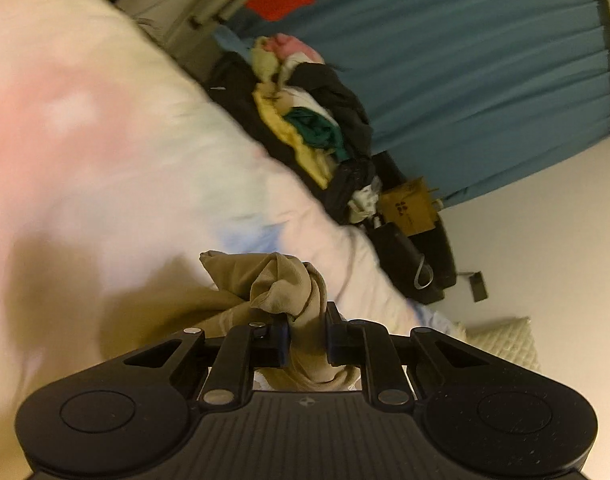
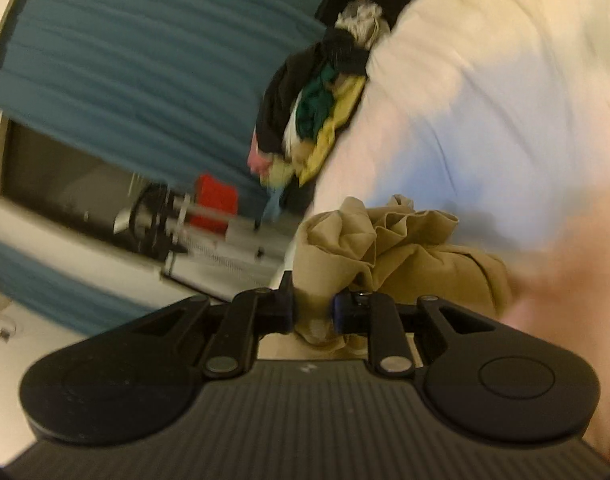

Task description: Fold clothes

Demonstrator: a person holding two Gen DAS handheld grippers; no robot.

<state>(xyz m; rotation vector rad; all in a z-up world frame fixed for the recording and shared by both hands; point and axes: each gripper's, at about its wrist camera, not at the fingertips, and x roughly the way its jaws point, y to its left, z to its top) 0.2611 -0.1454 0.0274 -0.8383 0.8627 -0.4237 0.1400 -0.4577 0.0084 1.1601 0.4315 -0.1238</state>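
Grippers both clamped on tan garment point(image 1: 281, 284): left gripper point(image 1: 307, 338), right gripper point(image 2: 313, 312). Bunched cloth, thin bite; could slip out above bed point(image 1: 105, 140) edge.

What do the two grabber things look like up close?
Both look alike. The left gripper and right gripper are matte black, each with a wide ribbed body, two big rounded lobes with a round disc shape on them, and flat bars joined by silver round pins. The finger pads have dark blue edges. A tiny pale mark sits mid-body. No cables or sleeves show.
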